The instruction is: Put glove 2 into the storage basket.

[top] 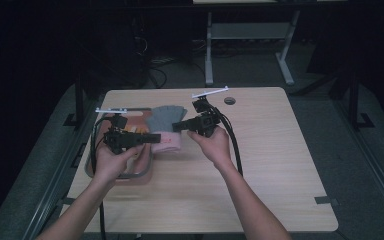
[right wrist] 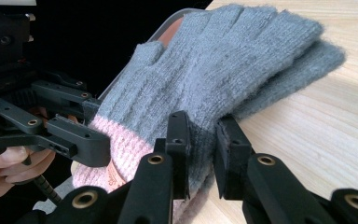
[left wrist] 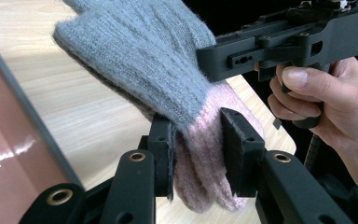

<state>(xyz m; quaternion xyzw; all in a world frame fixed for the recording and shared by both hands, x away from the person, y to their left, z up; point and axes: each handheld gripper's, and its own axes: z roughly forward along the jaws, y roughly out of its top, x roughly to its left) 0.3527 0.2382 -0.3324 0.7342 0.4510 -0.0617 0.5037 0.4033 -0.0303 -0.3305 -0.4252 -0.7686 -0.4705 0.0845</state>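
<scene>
Both grippers are clamping the grey and pink gloves [top: 166,126] at once, holding them just over the table [top: 260,165], at about ten o'clock from its middle. The left gripper [left wrist: 196,140] is pinching the pink cuff between its jaws, coming in from nine o'clock. The right gripper [right wrist: 200,140] is biting the grey knit beside the cuff from three o'clock. The tray [top: 139,175] is sitting under the left hand [top: 111,162], at the table's nine o'clock edge.

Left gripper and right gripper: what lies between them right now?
In the high view, the grey and pink gloves span from the left gripper to the right gripper; both grippers clamp them.
</scene>
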